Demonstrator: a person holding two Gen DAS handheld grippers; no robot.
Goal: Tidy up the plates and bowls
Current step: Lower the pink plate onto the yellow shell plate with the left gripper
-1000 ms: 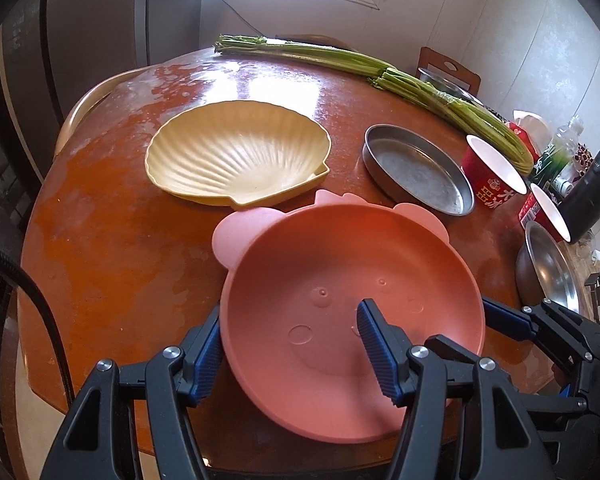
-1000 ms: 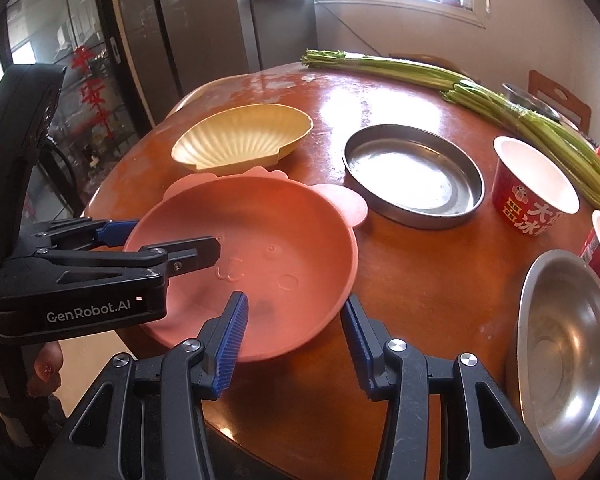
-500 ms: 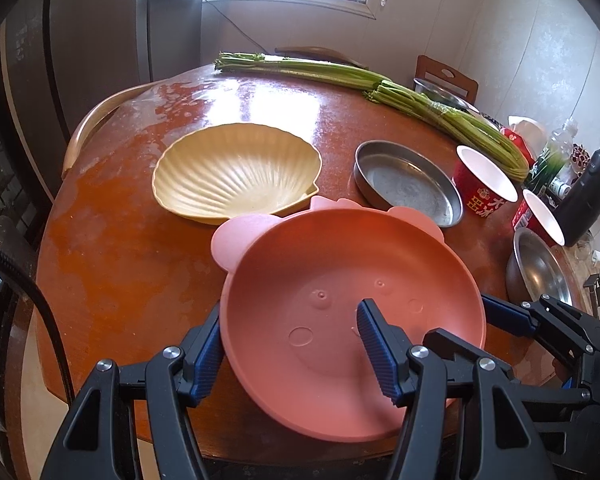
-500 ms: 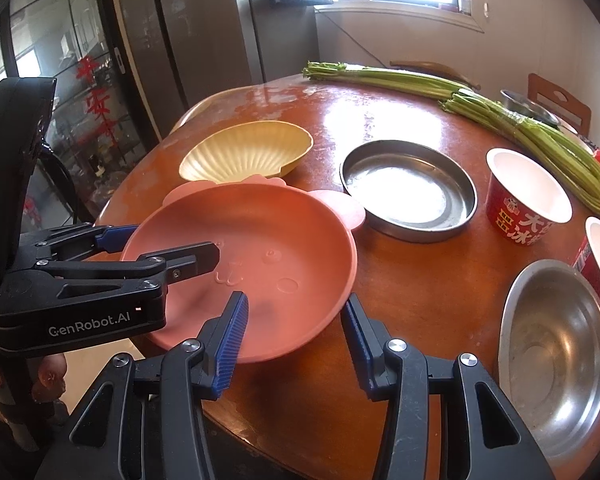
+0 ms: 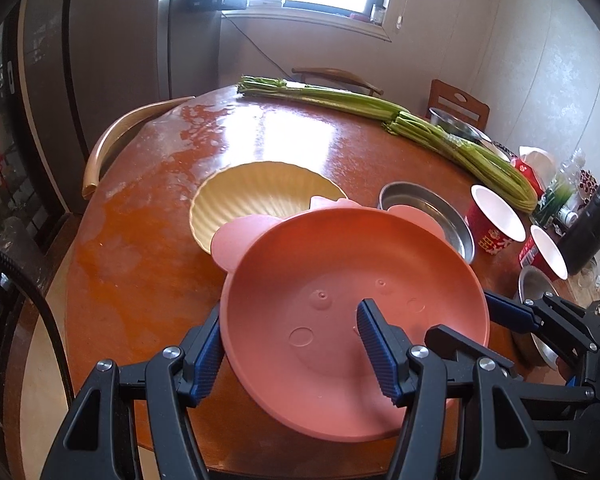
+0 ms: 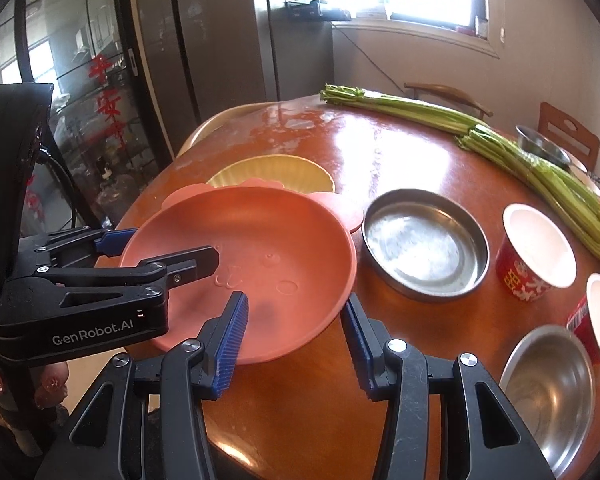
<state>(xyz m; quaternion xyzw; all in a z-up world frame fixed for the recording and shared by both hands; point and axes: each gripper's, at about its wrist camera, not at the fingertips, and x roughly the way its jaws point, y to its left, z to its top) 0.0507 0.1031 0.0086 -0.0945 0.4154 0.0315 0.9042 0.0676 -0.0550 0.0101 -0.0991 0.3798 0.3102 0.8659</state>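
A pink pig-faced plate [image 5: 340, 272] [image 6: 260, 248] hangs tilted above the round wooden table [image 5: 148, 240]. My left gripper [image 5: 292, 356] is shut on its near-left rim, one finger outside and one inside. My right gripper [image 6: 296, 336] is shut on its near-right rim the same way. A yellow shell-shaped plate [image 5: 256, 196] [image 6: 272, 172] lies on the table just behind it. A round steel pan [image 5: 424, 212] [image 6: 424, 248] lies to the right.
Two red paper cups [image 6: 536, 256] and a steel bowl [image 6: 548, 388] stand at the right. Long green stalks [image 5: 380, 112] lie across the far side. A black bottle [image 5: 592, 232] stands at the right edge. A chair back [image 5: 112, 140] curves at the left.
Both grippers have lifted the pink plate higher above the table; the table and the other dishes now look lower and farther away.
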